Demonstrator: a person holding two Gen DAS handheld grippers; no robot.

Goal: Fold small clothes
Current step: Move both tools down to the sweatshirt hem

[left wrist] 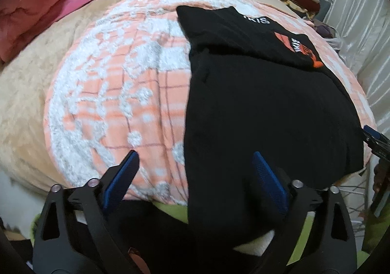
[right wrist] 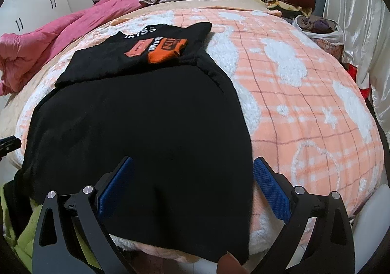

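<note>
Lying flat on the bed's peach checked blanket (right wrist: pixel 304 93), black shirt (right wrist: pixel 146 115) hangs over near edge; left tongs (left wrist: pixel 195 164) and right tongs (right wrist: pixel 192 169) both spread, straddling its hem, pinching nothing.

Matt black cloth garment (right wrist: pixel 146 122) lies on a fuzzy, plush blanket (right wrist: pixel 304 108).

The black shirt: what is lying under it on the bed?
Under the black shirt lies the peach-and-white checked blanket, showing on both sides. The part directly beneath, and anything there, is covered.
</note>
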